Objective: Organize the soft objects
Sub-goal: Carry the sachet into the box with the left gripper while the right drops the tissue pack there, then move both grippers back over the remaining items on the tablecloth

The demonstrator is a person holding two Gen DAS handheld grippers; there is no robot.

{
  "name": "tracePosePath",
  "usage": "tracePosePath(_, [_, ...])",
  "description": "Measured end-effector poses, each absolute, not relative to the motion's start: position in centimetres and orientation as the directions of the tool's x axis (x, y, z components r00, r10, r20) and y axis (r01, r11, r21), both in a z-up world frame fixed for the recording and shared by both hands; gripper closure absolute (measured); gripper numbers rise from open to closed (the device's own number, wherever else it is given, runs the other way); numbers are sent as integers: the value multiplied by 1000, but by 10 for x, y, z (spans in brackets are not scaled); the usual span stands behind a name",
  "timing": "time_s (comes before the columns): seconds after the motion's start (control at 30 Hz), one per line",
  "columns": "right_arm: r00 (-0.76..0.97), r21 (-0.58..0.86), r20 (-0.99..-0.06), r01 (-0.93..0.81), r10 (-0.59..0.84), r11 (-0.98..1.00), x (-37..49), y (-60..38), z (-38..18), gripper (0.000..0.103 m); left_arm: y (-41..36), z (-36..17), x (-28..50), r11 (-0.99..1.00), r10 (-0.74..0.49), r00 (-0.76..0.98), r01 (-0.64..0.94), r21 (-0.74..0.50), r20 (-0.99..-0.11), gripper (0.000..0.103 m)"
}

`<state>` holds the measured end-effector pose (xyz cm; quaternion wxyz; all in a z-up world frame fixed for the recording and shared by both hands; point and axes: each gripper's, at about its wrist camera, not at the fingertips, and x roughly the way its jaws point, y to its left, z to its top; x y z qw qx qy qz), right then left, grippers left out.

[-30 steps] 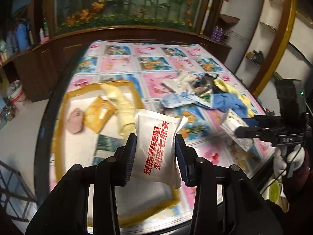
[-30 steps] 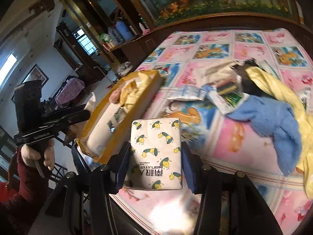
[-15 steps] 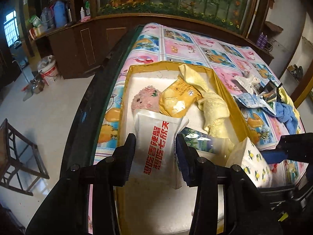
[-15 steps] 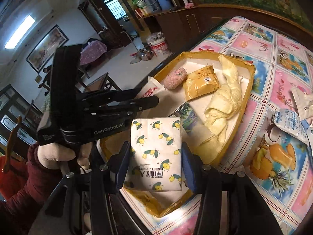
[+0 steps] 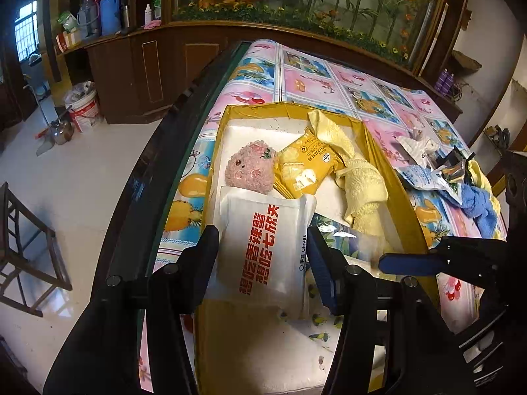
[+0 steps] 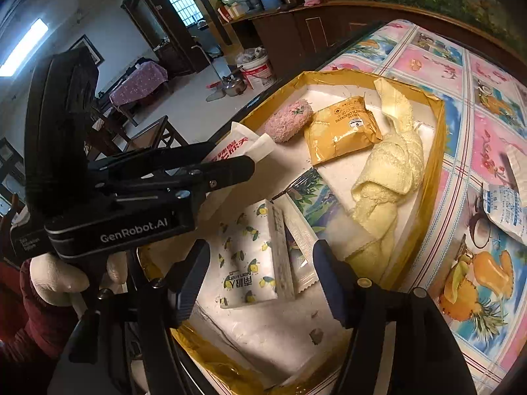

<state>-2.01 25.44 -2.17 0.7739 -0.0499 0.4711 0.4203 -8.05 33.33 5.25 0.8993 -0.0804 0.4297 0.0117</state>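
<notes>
A yellow-rimmed tray [image 5: 388,161] [image 6: 438,151] lies on the table. It holds a pink plush [image 5: 252,171] [image 6: 290,120], a yellow cracker pack [image 5: 306,164] [image 6: 342,130] and a yellow towel [image 5: 359,177] [image 6: 392,177]. My left gripper [image 5: 263,250] is shut on a white pack with red letters [image 5: 266,247] [image 6: 235,148] above the tray. My right gripper [image 6: 260,276] is open above a lemon-print tissue pack [image 6: 250,256], which lies in the tray.
A blue cloth [image 5: 477,204] and several loose packets [image 5: 425,174] [image 6: 504,207] lie on the patterned tablecloth [image 6: 477,283] right of the tray. The table's dark left edge [image 5: 145,191] drops to the floor, with a wooden chair [image 5: 23,247] beside it.
My right gripper has opened and let go of the lemon-print tissue pack, which now lies in the tray. My left gripper has moved forward over the tray, still holding the white pack.
</notes>
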Motion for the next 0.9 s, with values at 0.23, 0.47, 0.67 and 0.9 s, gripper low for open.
tracePosePath(0.23, [268,380,-705,-639,656,669,-19,194,4,38,320,61,-82,995,3,631,-81,-62,-776,25])
tracePosePath(0.47, [442,350,-670,-519,596,780,-18,89,23,38,310,84,-98,991,-61,688,-43,-124,-723,22])
tracePosePath(0.67, [568,341,-683,-306,458,889,-4,-18,21,38,268,108,-119,954,-247,749,77,-290,-615,22])
tracePosePath(0.9, [573,358,-693,-252,437,899,-6,-49,11,38,195,81,-113,861,-484,620,211,-463,-617,22])
